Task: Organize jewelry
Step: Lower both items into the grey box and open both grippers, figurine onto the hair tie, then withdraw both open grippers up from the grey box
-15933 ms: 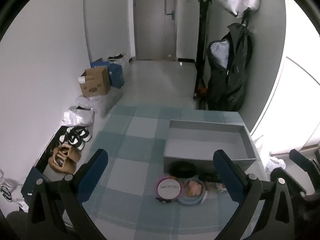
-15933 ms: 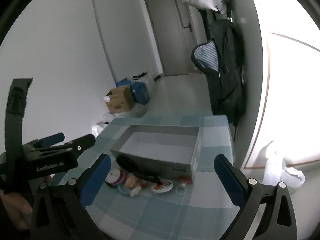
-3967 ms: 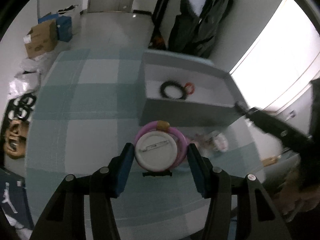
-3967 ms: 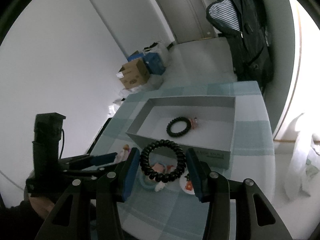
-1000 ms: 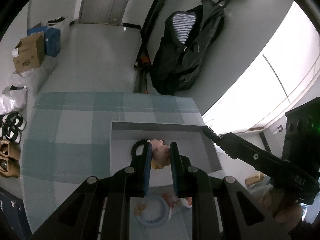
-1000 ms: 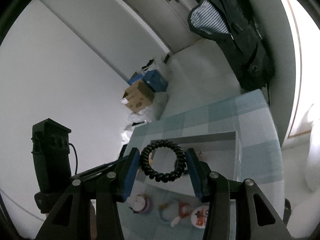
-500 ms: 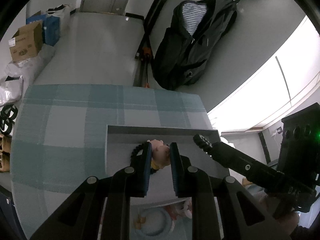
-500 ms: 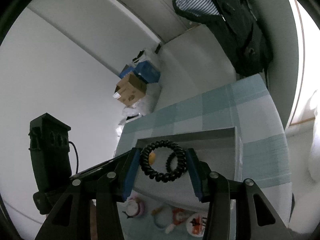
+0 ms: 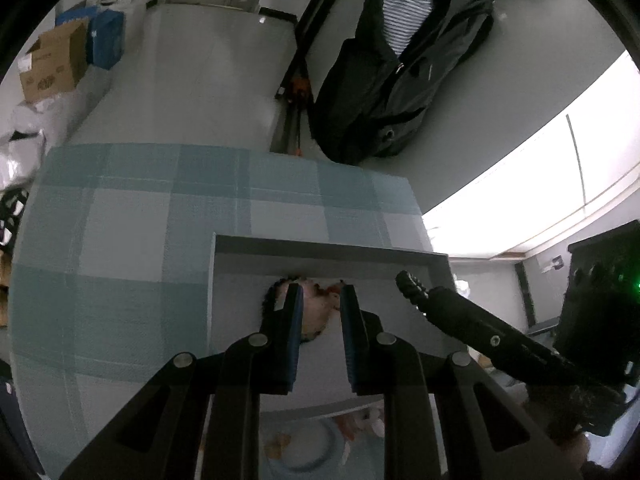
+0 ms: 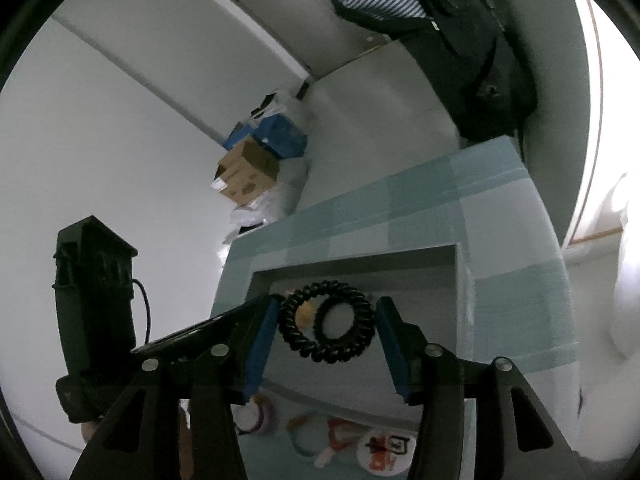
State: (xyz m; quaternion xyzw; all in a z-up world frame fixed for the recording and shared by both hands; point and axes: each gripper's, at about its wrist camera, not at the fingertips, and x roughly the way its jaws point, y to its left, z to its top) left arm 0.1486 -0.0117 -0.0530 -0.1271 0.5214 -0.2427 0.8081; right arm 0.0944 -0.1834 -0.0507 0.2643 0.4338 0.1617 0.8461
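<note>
**Both grippers over the grey box, each with a piece between its pads**

Your left gripper (image 9: 320, 300) is nearly closed, its blue pads pinching a small pink hair accessory (image 9: 316, 314) over the floor of the grey box (image 9: 320, 250). A black coil tie (image 9: 272, 300) lies on the box floor just at 9 o'clock of the left pad, partly hidden by it.

Your right gripper (image 10: 326, 320) stands about half open and its jaws are opening, with a large black spiral hair tie (image 10: 326, 356) between them. The tie touches the left pad; a small gap shows at the right pad. Seen through that tie, a smaller black coil lies in the box.

On the plaid tablecloth (image 10: 420, 208), at 6 o'clock of the box, lie a pink-rimmed round case (image 10: 256, 416), a light blue ring (image 10: 300, 442) and a round badge (image 10: 384, 450).
</note>
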